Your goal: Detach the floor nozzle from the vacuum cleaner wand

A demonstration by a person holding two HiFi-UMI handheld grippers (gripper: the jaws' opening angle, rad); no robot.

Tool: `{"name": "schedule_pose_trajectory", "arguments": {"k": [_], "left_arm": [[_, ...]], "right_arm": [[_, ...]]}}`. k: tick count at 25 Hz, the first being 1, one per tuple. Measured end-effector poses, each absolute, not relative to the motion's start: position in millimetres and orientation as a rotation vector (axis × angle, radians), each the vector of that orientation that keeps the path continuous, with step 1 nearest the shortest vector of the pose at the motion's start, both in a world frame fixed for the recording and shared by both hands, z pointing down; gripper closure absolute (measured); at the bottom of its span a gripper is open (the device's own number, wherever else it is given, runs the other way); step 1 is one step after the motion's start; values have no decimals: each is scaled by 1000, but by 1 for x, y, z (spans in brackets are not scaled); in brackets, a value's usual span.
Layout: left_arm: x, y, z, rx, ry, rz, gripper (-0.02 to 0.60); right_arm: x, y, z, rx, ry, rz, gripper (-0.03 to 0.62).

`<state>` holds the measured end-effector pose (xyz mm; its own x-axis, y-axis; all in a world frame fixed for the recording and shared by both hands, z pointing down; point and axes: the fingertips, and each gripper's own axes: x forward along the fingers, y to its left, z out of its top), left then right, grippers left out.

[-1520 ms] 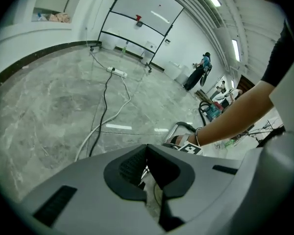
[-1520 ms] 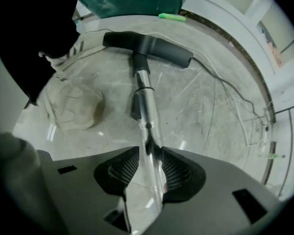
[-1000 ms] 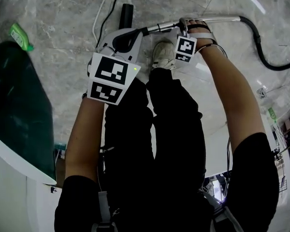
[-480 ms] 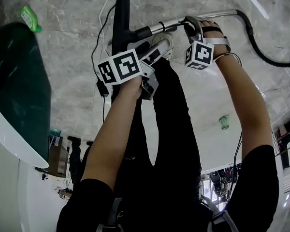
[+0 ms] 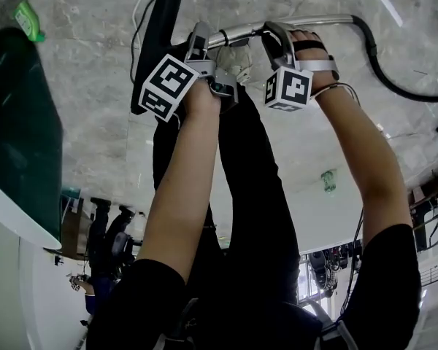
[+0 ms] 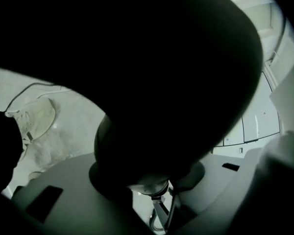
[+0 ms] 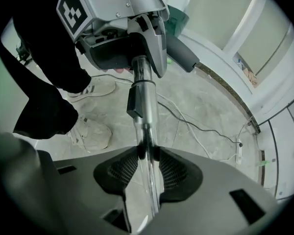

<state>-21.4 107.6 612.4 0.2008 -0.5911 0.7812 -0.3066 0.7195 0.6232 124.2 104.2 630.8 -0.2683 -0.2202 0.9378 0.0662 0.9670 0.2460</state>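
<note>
The chrome wand runs across the top of the head view, with the black floor nozzle at its left end. My left gripper is at the joint of wand and nozzle. Its jaws are closing, and the dark nozzle neck sits between the pads and fills the left gripper view. The right gripper view shows the left gripper clasping the wand's far end. My right gripper is shut on the wand, which runs straight out between its pads. It grips to the right of the left gripper.
A black hose curves off the wand's right end. White cables trail over the marble floor. The person's white shoes stand under the wand. A dark green panel and a green bottle are at the left.
My left gripper has rolled over and dropped from above the nozzle onto the wand-nozzle joint. The right gripper kept its hold on the wand. The nozzle shows more fully now.
</note>
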Motion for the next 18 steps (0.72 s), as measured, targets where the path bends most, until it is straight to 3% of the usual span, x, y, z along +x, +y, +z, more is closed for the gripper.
{"name": "schedule_pose_trajectory", "arguments": {"k": [18], "left_arm": [[-36, 122, 531, 904, -1346, -210, 410]], "right_arm": [[77, 123, 594, -143, -1953, -313, 434]]}}
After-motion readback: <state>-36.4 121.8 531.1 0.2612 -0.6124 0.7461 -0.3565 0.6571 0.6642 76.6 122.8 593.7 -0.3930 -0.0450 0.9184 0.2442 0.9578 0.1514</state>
